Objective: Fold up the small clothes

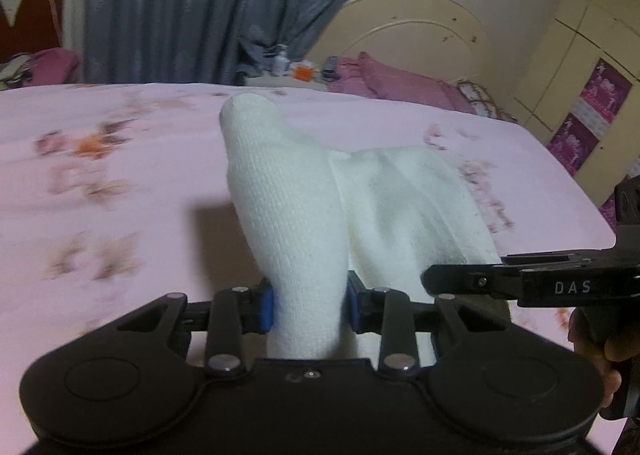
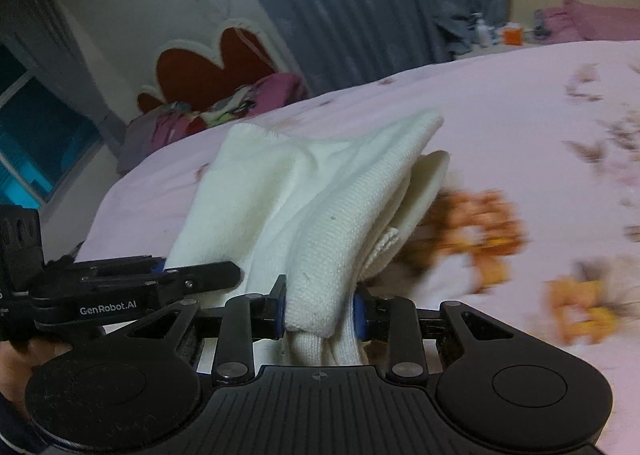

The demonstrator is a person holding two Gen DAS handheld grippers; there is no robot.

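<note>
Background only: bedroom clutter.
Pink floral bedsheet [image 1: 120, 183] underneath; grey-blue curtain [image 1: 208, 3] behind; cream arched headboard [image 1: 416, 31] with purple pillows [image 1: 384, 73]; red scalloped headboard [image 2: 208, 63] on the other side; small bottles and an orange box [image 1: 302, 71] between; cream wardrobe [image 1: 592, 27].

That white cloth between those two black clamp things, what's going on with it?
A person is folding a small white cloth over a bed with a pink sheet. They hold a hand-worked gripper in each hand. The left gripper and the right gripper are each shut on a bunched edge of the cloth, side by side, holding it up off the sheet. The fold is not yet laid down.
</note>
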